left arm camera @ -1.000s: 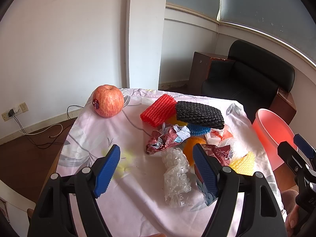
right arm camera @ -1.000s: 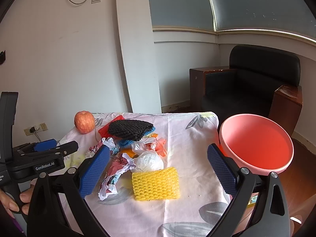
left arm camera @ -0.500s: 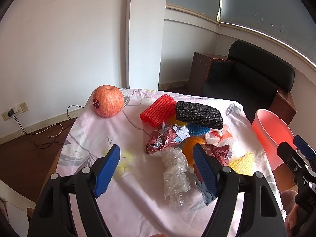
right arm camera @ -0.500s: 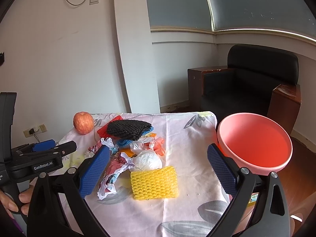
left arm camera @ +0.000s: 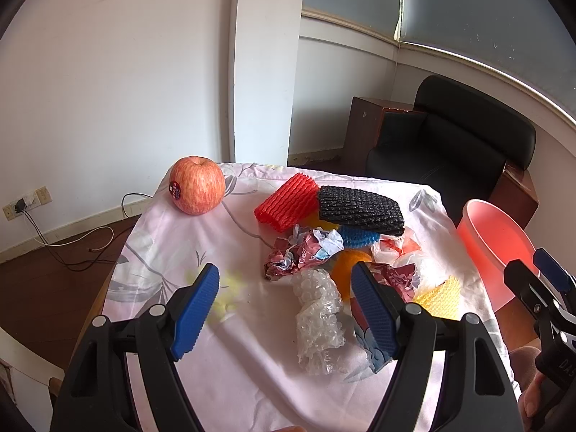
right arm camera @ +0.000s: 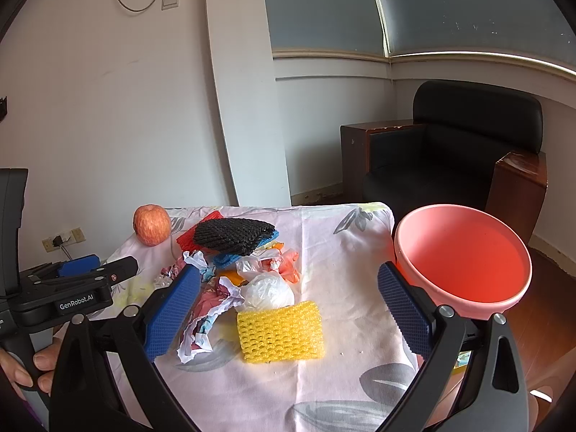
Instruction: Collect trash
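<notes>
Left gripper point(left arm camera: 284, 309) fingers spread, bubble wrap point(left arm camera: 318, 318) between, apple point(left arm camera: 197, 184) beyond

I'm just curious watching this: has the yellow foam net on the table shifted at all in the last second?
No. In the right wrist view the yellow foam net sits just in front of the white plastic bag, as before; only the camera drifted slightly.

One apple point(left arm camera: 197, 185); four foam nets point(left arm camera: 287, 202); one pink basin point(right arm camera: 462, 255); one bubble wrap point(left arm camera: 318, 320)
</notes>
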A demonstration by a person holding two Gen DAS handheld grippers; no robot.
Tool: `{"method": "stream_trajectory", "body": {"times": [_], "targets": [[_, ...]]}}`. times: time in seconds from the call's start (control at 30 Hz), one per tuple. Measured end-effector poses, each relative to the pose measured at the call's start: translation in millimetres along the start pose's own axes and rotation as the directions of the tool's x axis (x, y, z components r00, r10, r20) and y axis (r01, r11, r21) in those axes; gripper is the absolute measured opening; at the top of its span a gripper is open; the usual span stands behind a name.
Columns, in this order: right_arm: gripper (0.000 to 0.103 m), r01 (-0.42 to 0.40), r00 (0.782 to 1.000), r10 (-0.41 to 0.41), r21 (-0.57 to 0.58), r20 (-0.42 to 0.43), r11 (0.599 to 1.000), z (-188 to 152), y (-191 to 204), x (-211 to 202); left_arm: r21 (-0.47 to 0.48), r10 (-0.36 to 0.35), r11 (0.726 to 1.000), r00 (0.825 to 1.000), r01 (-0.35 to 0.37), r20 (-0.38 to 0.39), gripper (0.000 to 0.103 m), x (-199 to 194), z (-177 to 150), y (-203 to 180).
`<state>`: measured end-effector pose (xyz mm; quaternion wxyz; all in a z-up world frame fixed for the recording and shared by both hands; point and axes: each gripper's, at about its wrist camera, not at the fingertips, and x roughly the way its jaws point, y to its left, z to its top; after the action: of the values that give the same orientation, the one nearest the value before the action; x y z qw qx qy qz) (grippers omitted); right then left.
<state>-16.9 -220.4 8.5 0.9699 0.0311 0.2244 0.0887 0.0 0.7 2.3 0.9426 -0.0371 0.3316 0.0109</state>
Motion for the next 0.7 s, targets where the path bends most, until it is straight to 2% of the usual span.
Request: {"method": "stream_trajectory", "body": {"times": [0.7], "targets": [[0.099, 0.001, 1.0, -0.001, 0.003, 0.0, 1.0, -2.4, -1.8, -0.5, 0.0, -0.003, 1.0, 1.0, 0.003, 0.003, 0.075, -1.9, 0.4, -0.5]]}}
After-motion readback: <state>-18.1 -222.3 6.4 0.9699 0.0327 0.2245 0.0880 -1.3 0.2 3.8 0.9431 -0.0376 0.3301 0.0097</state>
